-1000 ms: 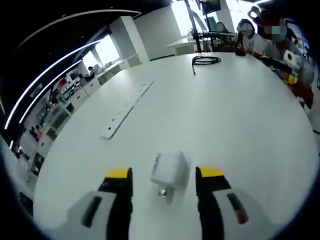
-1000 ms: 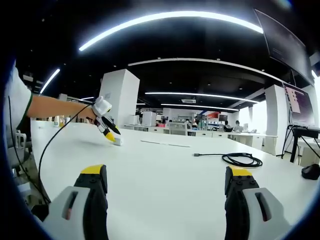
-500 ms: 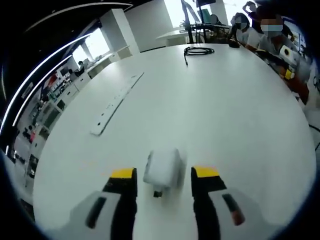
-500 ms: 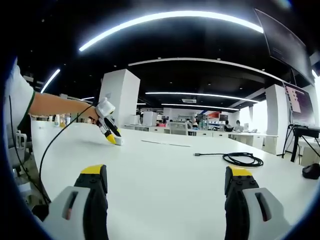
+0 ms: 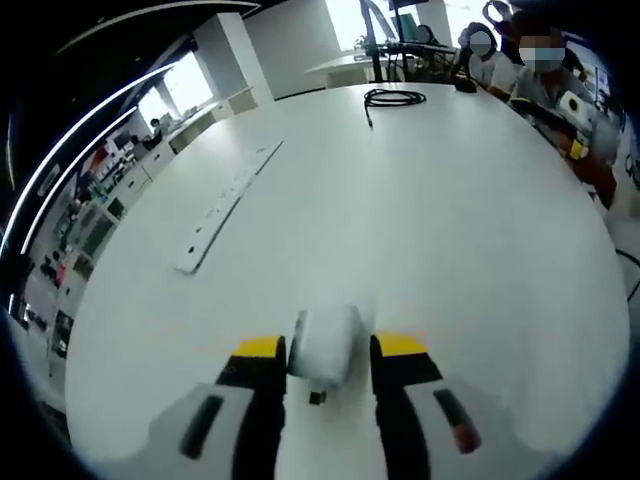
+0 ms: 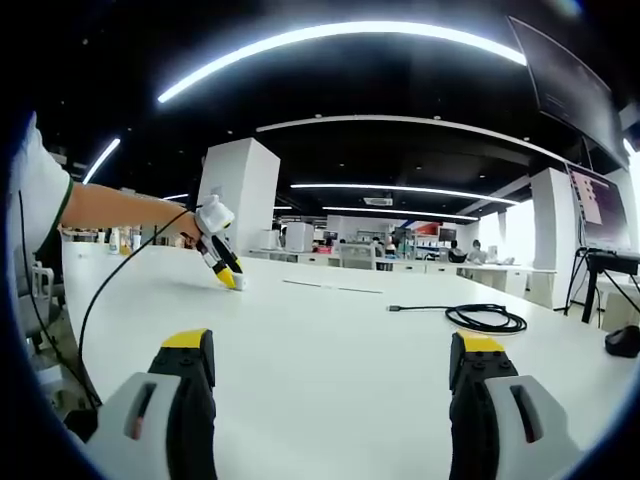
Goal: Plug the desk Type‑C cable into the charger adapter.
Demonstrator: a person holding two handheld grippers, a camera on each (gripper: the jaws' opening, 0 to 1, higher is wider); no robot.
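A: We have the left tongs (image 5: 325,350) down on the round white surface (image 5: 480,230), and the small white box-shaped charger adapter (image 5: 324,343) sits right between the yellow tips. The jaws are nearly touching its sides, but we cannot tell whether they grip it yet.

B: Then we close squarely on its flat sides and keep the dark port end, which faces back toward us, free of the tips. We judge a skewed pinch would let it twist.

A: And the coiled black Type-C cable (image 6: 478,318)?

B: It lies well beyond the adapter, on the far part of the surface, with its straight plug end pointing off the coil. The long white power strip (image 5: 228,205) lies between them, off to one side.

A: Our right tongs (image 6: 333,365) are wide apart and hold nothing, hovering low above the surface.

B: Good. We fetch the plug end rather than the coil, so the cable trails freely when we bring it to the adapter.
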